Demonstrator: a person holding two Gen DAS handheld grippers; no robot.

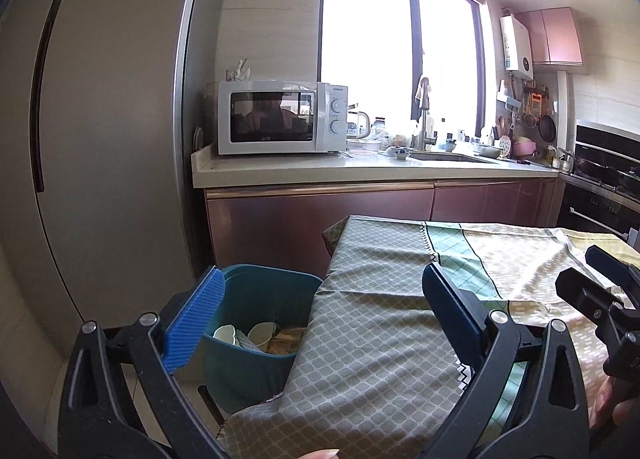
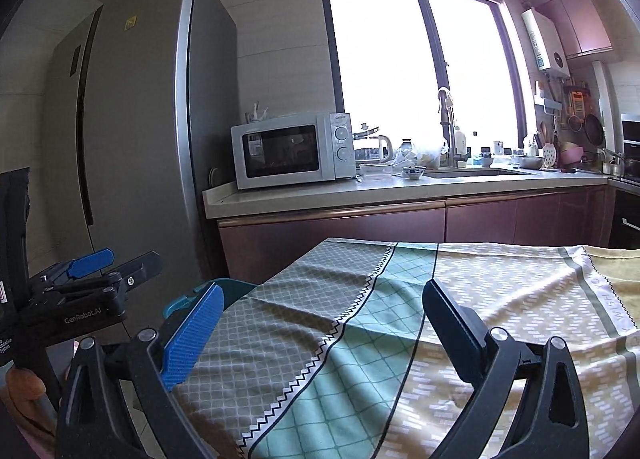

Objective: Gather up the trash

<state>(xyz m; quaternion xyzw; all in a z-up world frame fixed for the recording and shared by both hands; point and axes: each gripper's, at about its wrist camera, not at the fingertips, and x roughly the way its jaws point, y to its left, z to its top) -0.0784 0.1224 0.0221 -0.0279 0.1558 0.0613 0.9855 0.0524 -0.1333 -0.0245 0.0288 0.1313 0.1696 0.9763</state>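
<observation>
We are holding the left gripper (image 1: pixel 320 315) with its jaws spread wide and nothing between them, its blue-padded finger hanging over the rim of the teal trash bin (image 1: pixel 256 363) and its dark finger over the table. The bin is standing on the floor just beside the table's left edge, and inside it we are seeing pale cups (image 1: pixel 262 333) and some brownish scraps. We are holding the right gripper (image 2: pixel 322 325) equally wide and empty above the patterned tablecloth (image 2: pixel 360 323), which is covering the table (image 1: pixel 334 237) in grey, green and yellow bands; from this side only a sliver of the bin's rim is peeking out past the cloth. Each gripper is showing at the edge of the other's view. Beyond the table, maroon cabinets are carrying a pale counter (image 2: pixel 320 191) with a white microwave (image 2: pixel 292 151), a kettle and a sink under a bright window (image 1: pixel 400 39), and a tall grey fridge (image 2: pixel 140 119) is standing to the left.
</observation>
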